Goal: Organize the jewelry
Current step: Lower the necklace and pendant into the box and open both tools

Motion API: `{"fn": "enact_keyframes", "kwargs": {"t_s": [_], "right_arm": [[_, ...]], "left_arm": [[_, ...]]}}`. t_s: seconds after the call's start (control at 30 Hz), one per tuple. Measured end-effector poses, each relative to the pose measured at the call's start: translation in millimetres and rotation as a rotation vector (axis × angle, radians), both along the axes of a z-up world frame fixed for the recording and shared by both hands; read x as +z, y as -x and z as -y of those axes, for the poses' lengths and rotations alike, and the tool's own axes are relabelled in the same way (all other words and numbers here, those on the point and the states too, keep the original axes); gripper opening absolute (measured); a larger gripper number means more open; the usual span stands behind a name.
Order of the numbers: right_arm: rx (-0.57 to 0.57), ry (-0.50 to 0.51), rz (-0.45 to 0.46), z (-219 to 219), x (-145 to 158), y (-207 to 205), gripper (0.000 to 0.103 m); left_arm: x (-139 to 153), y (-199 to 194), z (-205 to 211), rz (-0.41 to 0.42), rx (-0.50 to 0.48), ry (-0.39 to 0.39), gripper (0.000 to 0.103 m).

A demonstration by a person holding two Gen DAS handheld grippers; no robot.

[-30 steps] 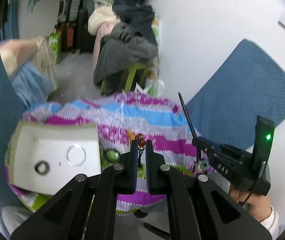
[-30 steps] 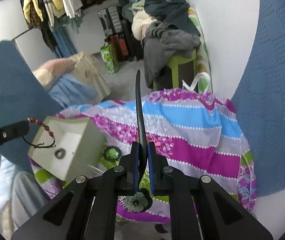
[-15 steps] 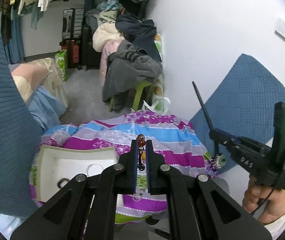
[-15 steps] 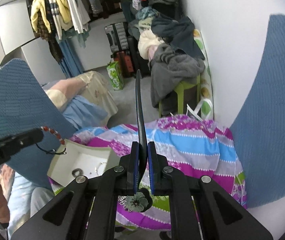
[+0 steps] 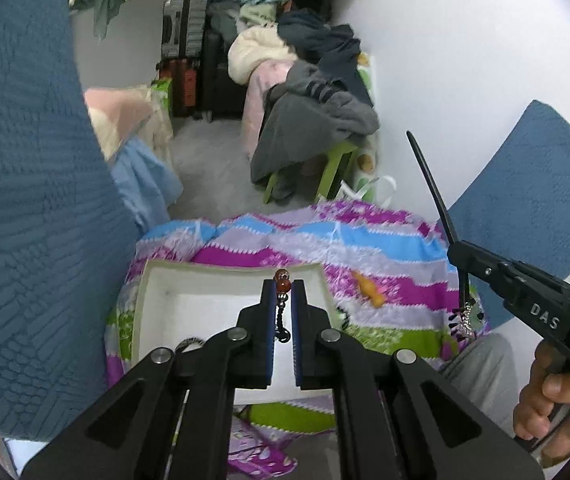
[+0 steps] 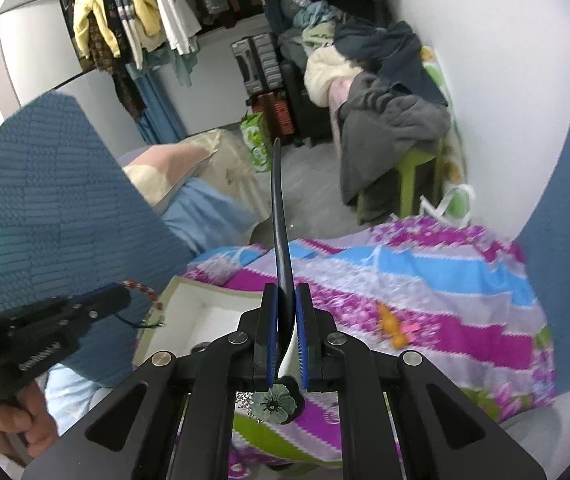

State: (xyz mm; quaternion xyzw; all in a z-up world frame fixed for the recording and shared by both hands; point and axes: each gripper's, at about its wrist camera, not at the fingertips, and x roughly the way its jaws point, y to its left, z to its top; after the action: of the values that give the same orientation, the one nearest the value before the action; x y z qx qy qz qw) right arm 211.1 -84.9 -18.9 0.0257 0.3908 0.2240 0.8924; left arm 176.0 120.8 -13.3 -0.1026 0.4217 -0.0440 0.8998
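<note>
Left gripper (image 5: pixel 283 292): clamped on beaded bracelet (image 5: pixel 282 280), above white box (image 5: pixel 153 280) on striped cloth (image 5: pixel 385 240). Right gripper (image 6: pixel 286 300): clamped on black hairband (image 6: pixel 279 220), flower charm (image 6: pixel 275 402) hanging beneath

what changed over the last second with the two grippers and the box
The left gripper has carried the beaded bracelet over the white box, which sat off to its left a second ago. The right gripper has lifted away from the striped cloth. Nothing was let go: the left stays shut on the bracelet, the right on the black hair stick with its flower end.
</note>
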Motion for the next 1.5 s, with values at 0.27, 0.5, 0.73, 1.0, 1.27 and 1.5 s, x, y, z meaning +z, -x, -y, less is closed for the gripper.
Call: {"fn": "enact_keyframes", "kwargs": {"t_s": [0.27, 0.5, 0.73, 1.0, 1.27, 1.5], "right_arm": [[0.014, 0.042, -0.083, -36.7, -47.0, -0.5, 0.007], [0.057, 0.095, -0.152, -60.1, -93.6, -3.9, 0.007], [0.08, 0.119, -0.198, -71.2, -124.3, -9.0, 0.008], [0.127, 0.081, -0.219, -71.5, -116.2, -5.8, 0.016], [0.153, 0.046, -0.101, -53.3, -56.4, 7.7, 0.022], [0.176, 0.035, 0.034, -34.4, 0.2, 25.1, 0.022]], "left_arm": [[-55.8, -7.2, -25.1, -0.083, -0.012, 0.016, 0.007], [-101.1, -10.3, -34.5, -0.154, -0.017, 0.022, 0.007], [-132.1, -11.3, -39.9, -0.212, 0.004, 0.05, 0.007], [-116.8, -9.1, -36.1, -0.2, 0.009, 0.069, 0.026], [-54.0, 8.3, -29.9, -0.063, 0.057, 0.025, 0.065], [-1.3, 27.2, -16.4, 0.035, 0.095, -0.003, 0.065]]}}
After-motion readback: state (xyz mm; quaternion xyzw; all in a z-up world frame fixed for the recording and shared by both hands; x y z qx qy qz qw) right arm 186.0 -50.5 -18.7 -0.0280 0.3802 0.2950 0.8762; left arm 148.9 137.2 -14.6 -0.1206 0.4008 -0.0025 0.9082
